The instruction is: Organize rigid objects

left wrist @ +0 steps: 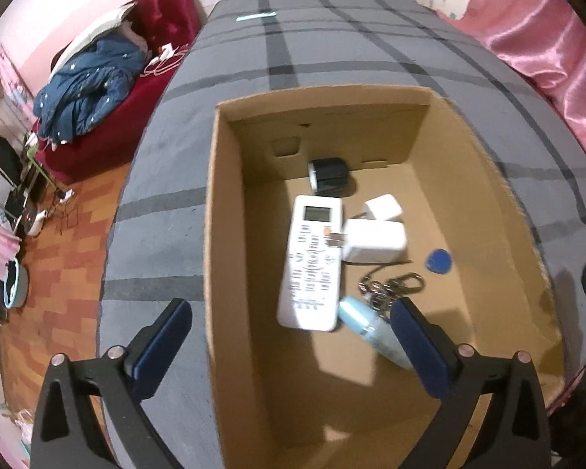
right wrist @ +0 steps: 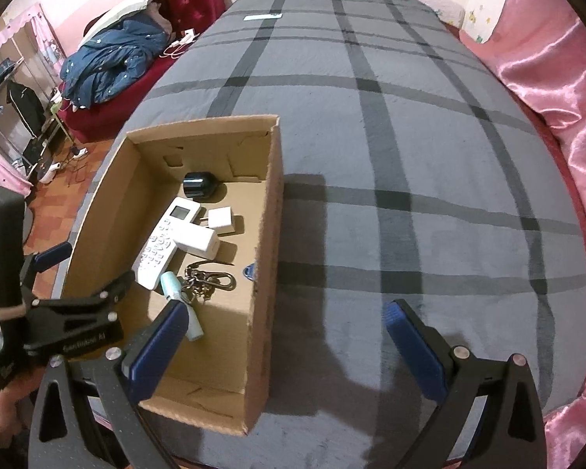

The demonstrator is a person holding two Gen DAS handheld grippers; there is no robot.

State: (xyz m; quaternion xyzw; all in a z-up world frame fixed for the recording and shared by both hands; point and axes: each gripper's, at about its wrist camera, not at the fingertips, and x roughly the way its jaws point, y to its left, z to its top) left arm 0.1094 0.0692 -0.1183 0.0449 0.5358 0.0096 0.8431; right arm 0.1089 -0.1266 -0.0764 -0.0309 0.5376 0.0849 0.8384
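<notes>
I have the cardboard box (left wrist: pixel 215 258) sitting open on the bed (right wrist: pixel 410 156), long side running away from me, so everything rigid gets gathered in one place rather than scattered over the grey checked cover. The white remote (left wrist: pixel 312 262) is the biggest item inside; it lies flat, buttons up, long axis along the box's length with its screen end toward the far wall. The white charger block (left wrist: pixel 375 240) lies crosswise, one end touching the remote's right edge, a smaller white cube (left wrist: pixel 383 207) just behind it. A black cylinder (left wrist: pixel 328 176) lies tipped near the far wall. Nearest me, the pale blue tube (left wrist: pixel 367 324) lies slanted, one end by the remote's near corner, the other toward my left hand-held gripper (left wrist: pixel 289 336), beside the key ring (left wrist: pixel 390 287) and blue tag (left wrist: pixel 438 261). My left jaws are spread wide above the box, gripping nothing; my right hand-held gripper (right wrist: pixel 281 336) is spread too, empty, over bare cover beside the box
</notes>
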